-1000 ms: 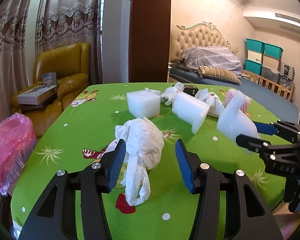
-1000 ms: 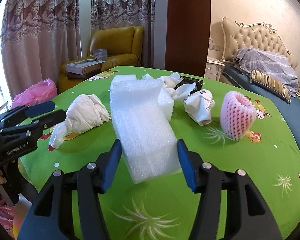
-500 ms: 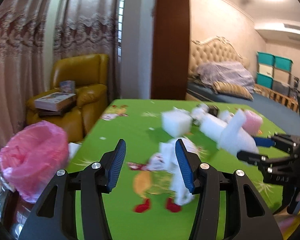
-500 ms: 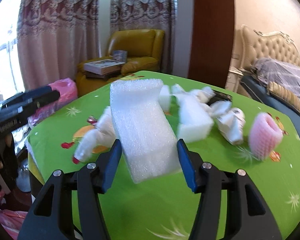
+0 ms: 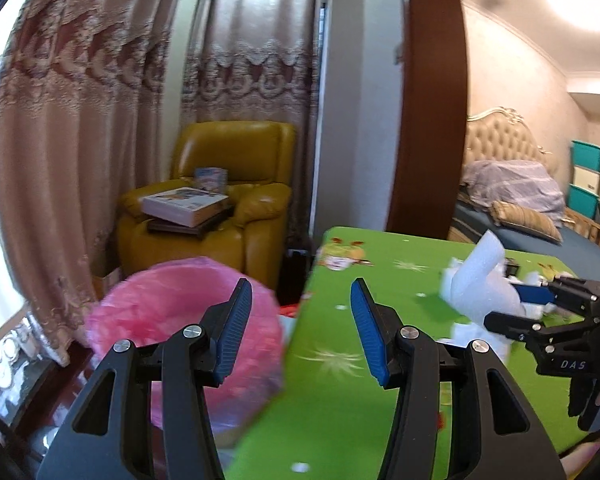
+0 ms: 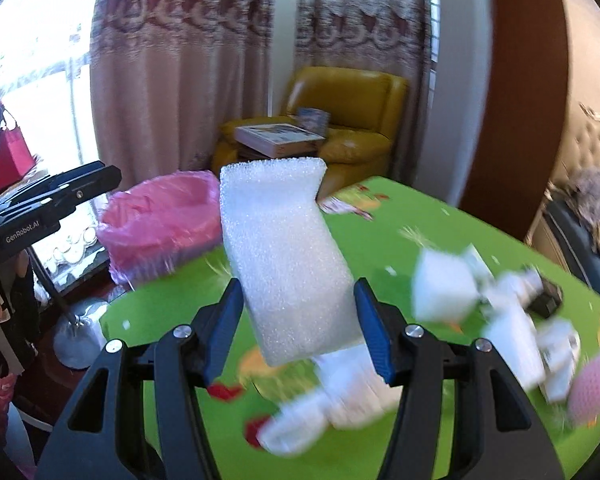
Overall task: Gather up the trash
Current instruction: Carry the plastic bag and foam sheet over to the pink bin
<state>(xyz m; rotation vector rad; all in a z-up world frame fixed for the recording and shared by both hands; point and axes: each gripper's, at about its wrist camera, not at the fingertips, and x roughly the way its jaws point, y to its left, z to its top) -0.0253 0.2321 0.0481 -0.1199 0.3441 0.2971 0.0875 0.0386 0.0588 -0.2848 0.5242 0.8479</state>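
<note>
1. Right gripper (image 6: 298, 336): its fingers are clamped on a white foam block (image 6: 284, 252), which stands up from between them, clear of the worktop (image 6: 400, 216).
2. Left gripper (image 5: 300, 330): fingers apart, nothing between them. It is aimed at the near rim of the pink-lined bin (image 5: 172, 320).
3. The bin stands on the floor just off the worktop's left edge, its mouth open and facing up. In the right wrist view the pink liner (image 6: 160, 216) sits left of and beyond the held block.
4. Remaining trash on the worktop, blurred: a crumpled white bag (image 6: 340, 404), further foam pieces (image 6: 444, 288) and a pink foam net (image 6: 592, 384).
5. Step in hand, by my judgement: carry the block to the bin and drop it.
6. Recommendation: bring the block fully over the liner's mouth before parting the fingers. Foam is light and springy, so a release near the rim may bounce out or snag the loose plastic.
7. Keep the left gripper out of the drop path; it sits near the bin now.
</note>
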